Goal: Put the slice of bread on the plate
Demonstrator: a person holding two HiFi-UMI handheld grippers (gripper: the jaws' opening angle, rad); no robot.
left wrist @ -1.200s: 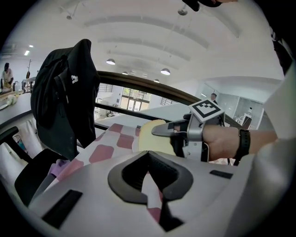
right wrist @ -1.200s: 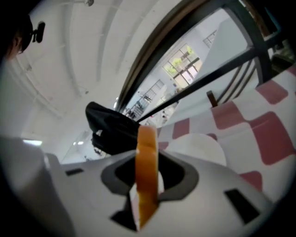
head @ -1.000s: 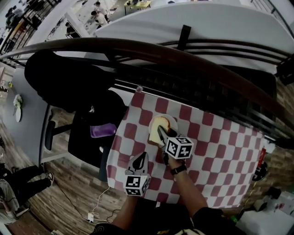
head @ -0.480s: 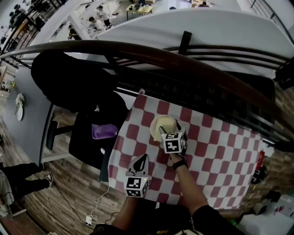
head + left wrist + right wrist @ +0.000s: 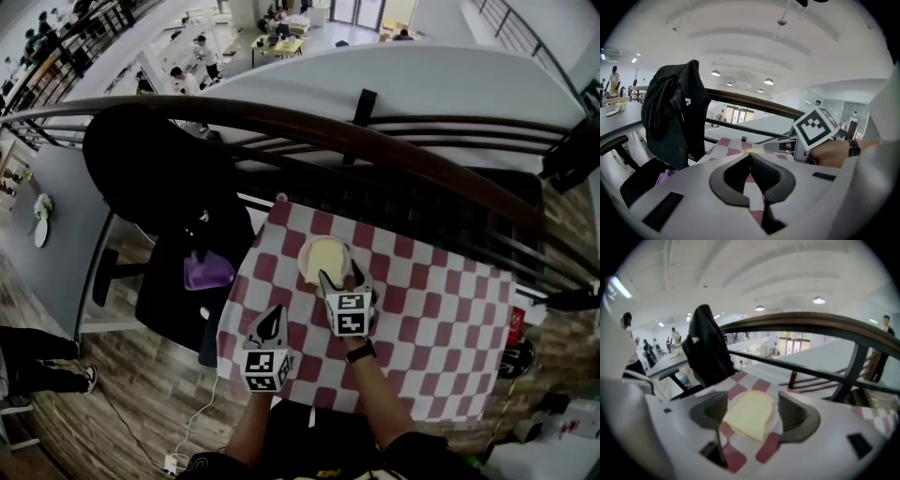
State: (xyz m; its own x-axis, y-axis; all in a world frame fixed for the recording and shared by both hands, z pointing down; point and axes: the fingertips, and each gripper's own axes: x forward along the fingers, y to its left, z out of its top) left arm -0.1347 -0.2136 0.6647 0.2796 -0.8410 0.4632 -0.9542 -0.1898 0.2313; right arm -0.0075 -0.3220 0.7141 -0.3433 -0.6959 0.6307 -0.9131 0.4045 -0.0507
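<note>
A dark handrail (image 5: pixel 375 131) is curving across the far side of the scene, and the counter (image 5: pixel 441 319), showing red and white checks, is sitting right against it, so everything is being handled on the near side. A chair (image 5: pixel 141 281) is standing at the counter's left end with a black jacket (image 5: pixel 150 169) hanging over its back, out of the way of the work. The right gripper (image 5: pixel 341 278) is pointing down at the far left part of the counter with its jaws standing wide apart and released. They are flanking the food without pressing on it, probably so that pulling away is not going to drag it. The left gripper (image 5: pixel 277 314) is waiting nearer the person, well short of the food, with its jaws clenched tip to tip on nothing. It appears to be playing no part in this step and is simply being kept clear of the other hand. The plate (image 5: pixel 774 417) is resting on the counter just beyond the right gripper's jaws, only a pale rim showing. The slice of bread (image 5: pixel 749 414) is lying flat on it, covering most of it and apparently overhanging the near edge a little. Judging by how it is lying, the placing is looking finished.
</note>
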